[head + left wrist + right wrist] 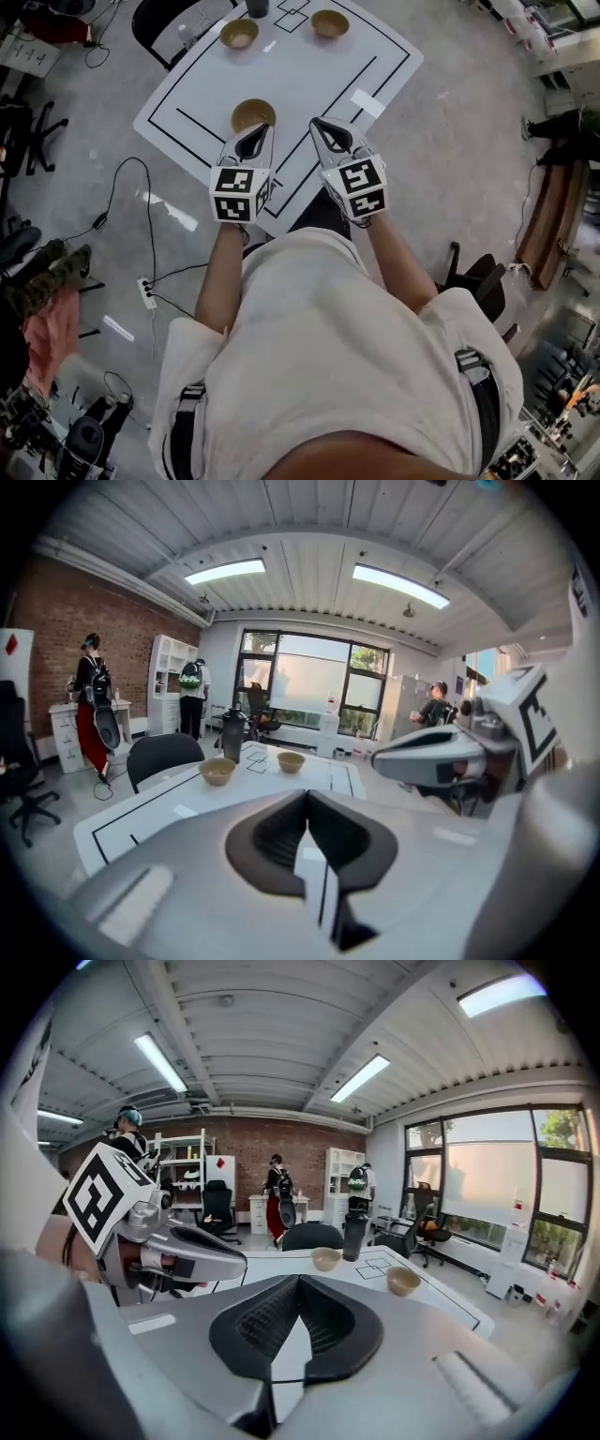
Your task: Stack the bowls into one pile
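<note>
Three tan bowls stand apart on the white table (309,80). The near bowl (253,114) sits just beyond my left gripper (253,134). Two more stand at the far end, the far left bowl (239,34) and the far right bowl (330,23). My right gripper (324,128) hovers over the table's near edge, beside the left one. Both grippers are shut with nothing in them. The left gripper view shows its gripper (307,797) and both far bowls (217,771) (291,761). The right gripper view shows its gripper (298,1281) and the same bowls (325,1259) (403,1281).
A dark bottle (257,7) stands between the two far bowls. A black chair (155,23) is pushed up at the table's far left. Cables and a power strip (145,292) lie on the floor to the left. People stand far back by the shelves (277,1199).
</note>
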Demonstrator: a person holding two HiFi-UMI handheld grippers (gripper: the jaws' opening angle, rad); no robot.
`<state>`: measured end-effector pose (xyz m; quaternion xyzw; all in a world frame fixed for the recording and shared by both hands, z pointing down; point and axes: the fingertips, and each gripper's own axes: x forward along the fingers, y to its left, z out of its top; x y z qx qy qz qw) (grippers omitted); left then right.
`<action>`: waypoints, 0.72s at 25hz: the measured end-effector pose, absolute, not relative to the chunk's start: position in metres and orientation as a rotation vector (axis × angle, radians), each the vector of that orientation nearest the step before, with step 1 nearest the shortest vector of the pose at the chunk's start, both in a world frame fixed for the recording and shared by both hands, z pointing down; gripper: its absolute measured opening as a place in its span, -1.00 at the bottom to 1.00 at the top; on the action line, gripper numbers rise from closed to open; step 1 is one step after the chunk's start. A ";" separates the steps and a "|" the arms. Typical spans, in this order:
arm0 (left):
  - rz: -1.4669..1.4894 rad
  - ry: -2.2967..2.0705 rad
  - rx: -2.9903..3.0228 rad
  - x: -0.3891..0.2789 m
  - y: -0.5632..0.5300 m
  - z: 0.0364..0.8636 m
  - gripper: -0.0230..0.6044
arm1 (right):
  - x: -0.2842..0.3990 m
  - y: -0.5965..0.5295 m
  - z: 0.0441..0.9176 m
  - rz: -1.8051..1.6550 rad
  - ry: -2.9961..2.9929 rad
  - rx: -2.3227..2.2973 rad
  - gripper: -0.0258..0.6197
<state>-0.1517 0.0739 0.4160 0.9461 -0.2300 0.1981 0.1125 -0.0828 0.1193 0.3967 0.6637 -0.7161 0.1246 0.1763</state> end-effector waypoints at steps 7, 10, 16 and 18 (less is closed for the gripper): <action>0.492 -0.862 2.648 -0.133 0.007 0.419 -0.92 | -0.036 0.024 0.413 0.386 -2.164 1.658 -0.92; 0.594 -1.034 2.516 -0.143 -0.011 0.447 -0.92 | -0.024 -0.003 0.441 0.448 -2.227 1.510 -0.92; 0.692 -1.156 2.397 -0.130 -0.028 0.481 -0.92 | 0.003 -0.051 0.491 0.518 -2.313 1.298 -0.92; 0.712 -1.178 2.382 -0.120 -0.029 0.490 -0.92 | 0.006 -0.067 0.503 0.519 -2.326 1.250 -0.92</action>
